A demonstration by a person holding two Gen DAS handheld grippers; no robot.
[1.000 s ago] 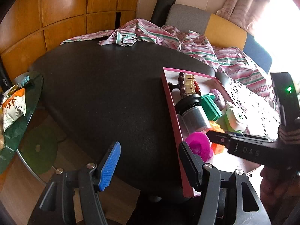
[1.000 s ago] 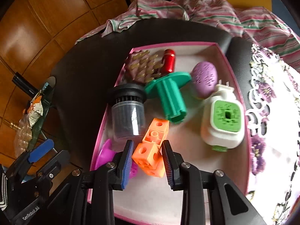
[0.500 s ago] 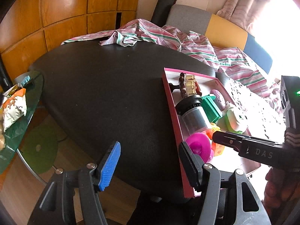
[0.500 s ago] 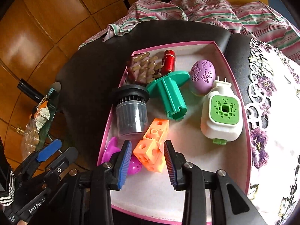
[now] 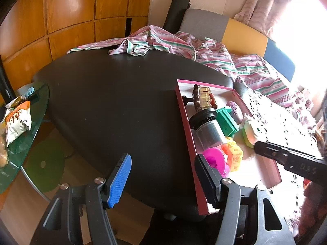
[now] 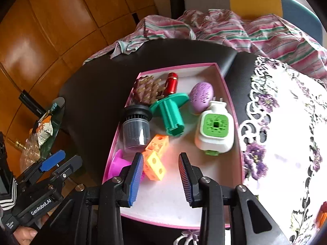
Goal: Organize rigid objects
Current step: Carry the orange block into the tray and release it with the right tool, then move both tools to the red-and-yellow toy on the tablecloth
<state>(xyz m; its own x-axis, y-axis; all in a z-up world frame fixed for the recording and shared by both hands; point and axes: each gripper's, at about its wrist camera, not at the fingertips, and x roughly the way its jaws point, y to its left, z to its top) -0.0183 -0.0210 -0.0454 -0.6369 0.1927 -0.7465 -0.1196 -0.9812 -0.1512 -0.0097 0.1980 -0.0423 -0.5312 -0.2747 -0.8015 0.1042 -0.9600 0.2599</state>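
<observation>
A pink box [image 6: 229, 94] on the black table [image 5: 122, 102] holds a joined orange and yellow block [image 6: 156, 159], a black-capped jar [image 6: 136, 126], a green spool [image 6: 171, 114], a purple egg [image 6: 201, 97], a white and green plug-in [image 6: 214, 130], a magenta disc [image 6: 117, 164], a brown studded piece [image 6: 147, 90] and a red cylinder [image 6: 171, 82]. My right gripper [image 6: 160, 163] hovers above the box's near end, open, with the block lying just below its left finger. My left gripper [image 5: 163, 163] stands open and empty over the table's near edge, beside the box's left wall [image 5: 184, 110].
A striped cloth [image 5: 184, 47] lies along the table's far side, before a grey and yellow chair [image 5: 224, 28]. A white lace cloth [image 6: 286, 122] covers the surface right of the box. A glass side table [image 5: 20, 132] with snack bags stands at the left.
My right gripper has drawn back and up from the orange and yellow block, which stays in the box, no longer between the fingers. The left gripper has not moved.
</observation>
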